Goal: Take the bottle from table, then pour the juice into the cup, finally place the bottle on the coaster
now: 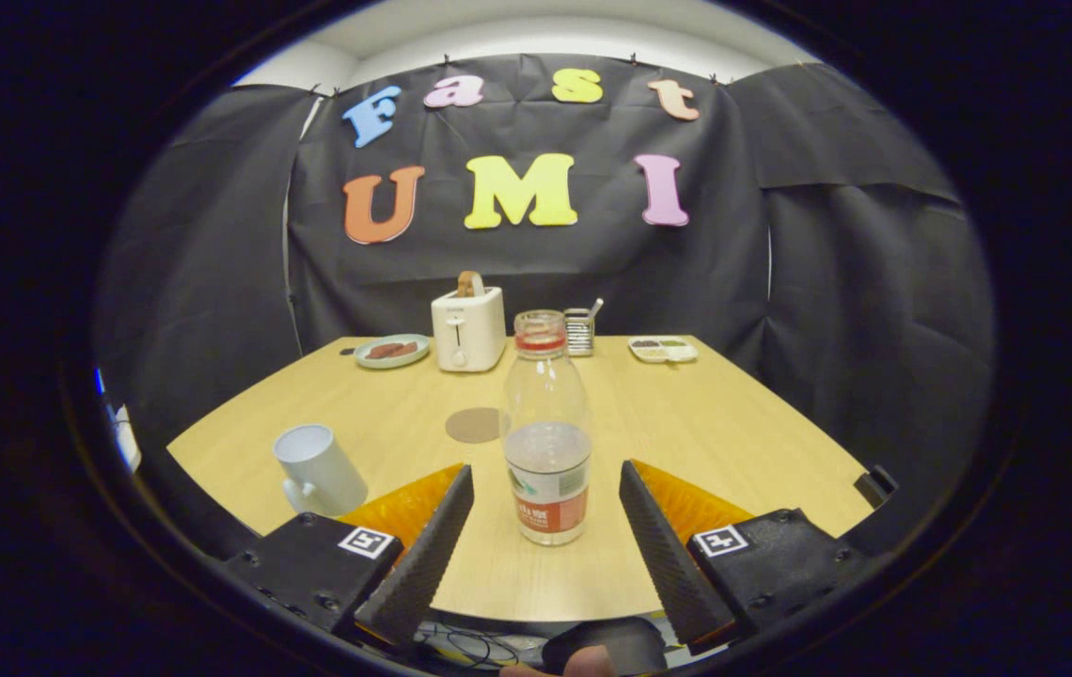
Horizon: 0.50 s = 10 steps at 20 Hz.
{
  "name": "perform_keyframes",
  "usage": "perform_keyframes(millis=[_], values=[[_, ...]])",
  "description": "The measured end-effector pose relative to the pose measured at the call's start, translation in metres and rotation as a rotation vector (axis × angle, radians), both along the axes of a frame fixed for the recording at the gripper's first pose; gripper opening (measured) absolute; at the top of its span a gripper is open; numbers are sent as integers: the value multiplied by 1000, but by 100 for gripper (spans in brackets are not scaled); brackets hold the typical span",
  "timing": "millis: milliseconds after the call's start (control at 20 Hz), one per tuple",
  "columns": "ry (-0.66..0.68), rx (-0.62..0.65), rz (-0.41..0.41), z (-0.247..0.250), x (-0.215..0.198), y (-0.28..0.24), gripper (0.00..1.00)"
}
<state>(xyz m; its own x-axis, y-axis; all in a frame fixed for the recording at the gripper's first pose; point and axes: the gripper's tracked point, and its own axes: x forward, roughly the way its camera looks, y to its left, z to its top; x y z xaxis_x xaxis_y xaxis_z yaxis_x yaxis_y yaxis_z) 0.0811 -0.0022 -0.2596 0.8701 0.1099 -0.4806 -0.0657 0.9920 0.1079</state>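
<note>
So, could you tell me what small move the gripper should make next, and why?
Probably close the fingers on the bottle. The gripper is open, and the bottle stands upright on the table between its fingers, with a gap on each side, so it seems lined up for a grasp.

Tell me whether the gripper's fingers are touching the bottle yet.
Apart. In the gripper view the gripper is open, and bare table shows on each side of the bottle, between it and each of the fingers.
</note>
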Motion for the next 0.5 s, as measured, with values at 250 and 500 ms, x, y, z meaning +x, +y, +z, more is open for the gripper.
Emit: perform_keyframes(millis=[250,500], values=[[65,13,-7,-38,26,1,100],[69,14,7,-51,53,7,100]])
